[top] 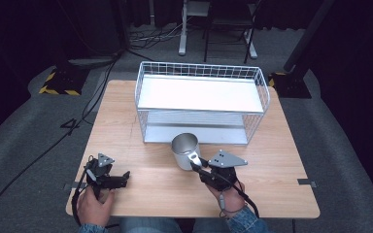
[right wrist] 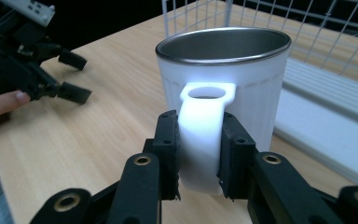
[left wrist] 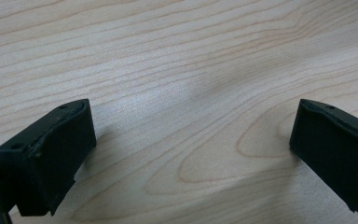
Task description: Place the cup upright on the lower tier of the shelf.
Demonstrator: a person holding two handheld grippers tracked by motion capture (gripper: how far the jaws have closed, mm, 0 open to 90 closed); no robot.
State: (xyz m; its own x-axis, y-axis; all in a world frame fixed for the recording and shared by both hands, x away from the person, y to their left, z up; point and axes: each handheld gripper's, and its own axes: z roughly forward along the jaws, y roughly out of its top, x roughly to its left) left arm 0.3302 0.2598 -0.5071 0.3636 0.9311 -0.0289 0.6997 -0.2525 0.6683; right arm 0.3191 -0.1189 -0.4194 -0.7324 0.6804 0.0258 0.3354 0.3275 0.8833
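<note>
A white mug with a steel-coloured inside stands upright in front of the wire rack. My right gripper is shut on the mug's handle, one black pad on each side of it. The mug looks raised a little off the wood. My left gripper rests low over the table's front left part, held by a hand. Its jaws stand wide apart over bare wood, and the left gripper has nothing between its fingers. The left gripper is also at the far left of the right gripper view.
The white wire rack has two shelves and takes up the back half of the wooden table. Its lower shelf lies just behind the mug. Cables run over the grey floor to the left. A chair and stands are beyond the table.
</note>
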